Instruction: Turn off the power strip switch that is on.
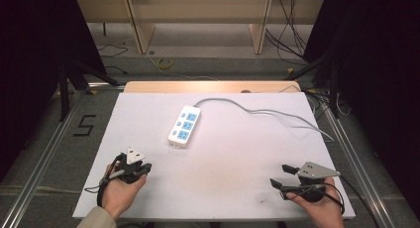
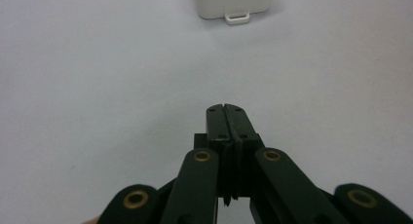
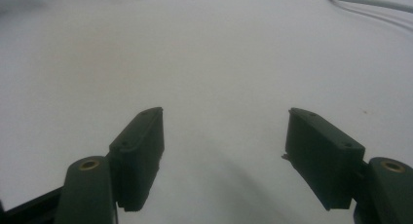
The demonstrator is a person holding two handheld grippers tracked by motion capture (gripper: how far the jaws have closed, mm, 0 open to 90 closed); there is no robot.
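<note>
Left hand-held gripper (image 2: 227, 108) — jaws together.

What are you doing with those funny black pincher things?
A person sits at a white table with a pincher tool in each hand. The left gripper is closed on nothing, and the right gripper is wide open. Neither touches anything. A white power strip with blue sockets lies farther back, its cord trailing right.
</note>
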